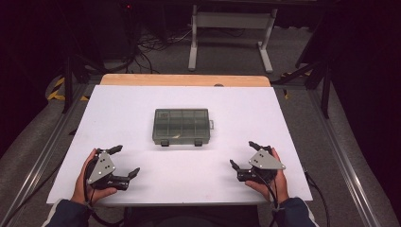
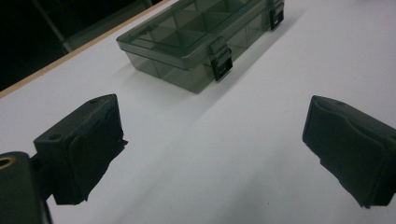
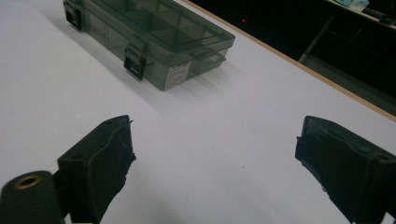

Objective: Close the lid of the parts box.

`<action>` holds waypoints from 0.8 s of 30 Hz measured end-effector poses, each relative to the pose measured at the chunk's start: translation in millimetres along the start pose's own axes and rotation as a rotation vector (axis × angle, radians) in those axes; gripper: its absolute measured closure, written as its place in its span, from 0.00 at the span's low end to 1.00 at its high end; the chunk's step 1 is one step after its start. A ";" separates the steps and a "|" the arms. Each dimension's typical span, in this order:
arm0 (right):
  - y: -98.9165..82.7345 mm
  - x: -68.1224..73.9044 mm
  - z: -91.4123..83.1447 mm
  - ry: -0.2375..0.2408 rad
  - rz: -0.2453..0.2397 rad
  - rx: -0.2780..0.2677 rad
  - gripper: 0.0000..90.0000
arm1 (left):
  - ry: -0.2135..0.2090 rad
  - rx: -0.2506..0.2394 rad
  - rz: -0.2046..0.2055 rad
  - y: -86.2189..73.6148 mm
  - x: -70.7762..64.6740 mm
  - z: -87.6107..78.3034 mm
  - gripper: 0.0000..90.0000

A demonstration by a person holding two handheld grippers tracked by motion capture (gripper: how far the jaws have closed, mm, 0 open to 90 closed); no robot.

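Mid-table, bit toward far edge: smoky compartment box (image 1: 181, 126), lid shut, both latches (image 2: 221, 65) facing person so easy to reach. Left gripper (image 1: 124, 163) and right gripper (image 1: 243, 155) parked near front corners, jaws spread wide, holding nothing, flanking box for two-sided approach probably.

1. Your left gripper (image 2: 212, 154) hangs over the white surface (image 2: 261, 130), its two black padded fingers (image 2: 81, 149) spread wide apart with nothing between them.
2. Ahead of the fingers, towards the upper middle, lies the smoky grey see-through plastic compartment box (image 2: 187, 42), its lid down, resting flat on the surface.
3. Two dark latches sit on the box's near long side; one latch (image 2: 221, 63) faces you, and the other is at the top edge.
4. A pale wooden edge (image 2: 70, 53) borders the surface at upper left.
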State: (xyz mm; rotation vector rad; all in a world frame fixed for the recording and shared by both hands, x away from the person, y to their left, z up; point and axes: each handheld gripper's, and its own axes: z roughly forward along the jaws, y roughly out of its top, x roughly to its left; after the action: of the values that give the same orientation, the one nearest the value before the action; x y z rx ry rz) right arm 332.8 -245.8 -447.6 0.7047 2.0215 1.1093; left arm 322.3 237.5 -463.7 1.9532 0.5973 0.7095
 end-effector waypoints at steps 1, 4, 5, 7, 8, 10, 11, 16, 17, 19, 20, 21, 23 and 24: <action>0.3 0.5 0.0 -0.001 -0.003 0.001 0.12 | -0.001 -0.003 -0.002 0.1 0.0 0.0 0.07; 0.8 1.2 -0.4 -0.002 -0.007 0.000 0.12 | -0.005 0.004 0.002 0.3 -0.9 1.2 0.07; 1.0 1.1 -0.6 -0.005 -0.006 0.000 0.12 | -0.009 0.008 0.003 0.2 -1.1 1.7 0.07; 1.6 0.7 -1.0 -0.007 -0.003 -0.006 0.12 | -0.007 0.013 0.008 0.1 -1.2 2.1 0.07; 1.9 1.0 -1.3 -0.009 -0.006 -0.006 0.12 | -0.007 0.015 0.009 0.2 -1.2 2.0 0.07; 2.1 1.5 -1.4 -0.005 -0.008 -0.004 0.12 | -0.006 0.015 0.009 0.2 -1.3 1.9 0.07; 2.2 1.9 -1.2 -0.006 -0.010 -0.002 0.12 | -0.007 0.014 0.008 0.2 -1.3 1.8 0.07; 2.6 2.4 -0.5 -0.006 -0.014 -0.004 0.12 | -0.008 0.013 0.006 0.1 -1.2 1.3 0.07; 2.8 2.6 -0.6 -0.004 -0.013 -0.003 0.12 | -0.008 0.011 0.004 -0.1 -1.2 1.6 0.07; 3.2 2.9 -0.6 -0.003 -0.012 -0.005 0.12 | -0.012 0.013 0.003 -0.2 -1.5 2.1 0.07; 3.4 3.1 -0.7 -0.003 -0.014 -0.007 0.12 | -0.013 0.016 0.005 -0.1 -1.6 2.1 0.07; 3.7 3.6 -1.0 -0.001 -0.015 -0.009 0.12 | -0.012 0.016 0.005 0.0 -1.7 2.1 0.07; 4.5 4.5 -1.4 -0.001 -0.019 -0.011 0.12 | -0.010 0.016 0.004 0.0 -1.7 2.4 0.07; 4.6 4.6 -1.5 -0.001 -0.020 -0.012 0.12 | -0.002 0.018 0.004 0.0 -1.5 2.6 0.07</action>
State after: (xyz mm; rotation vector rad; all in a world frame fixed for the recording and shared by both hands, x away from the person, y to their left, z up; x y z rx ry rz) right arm 329.4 -241.0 -444.6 0.6779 2.0153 1.1079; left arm 323.0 234.9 -465.1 1.9720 0.6006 0.7063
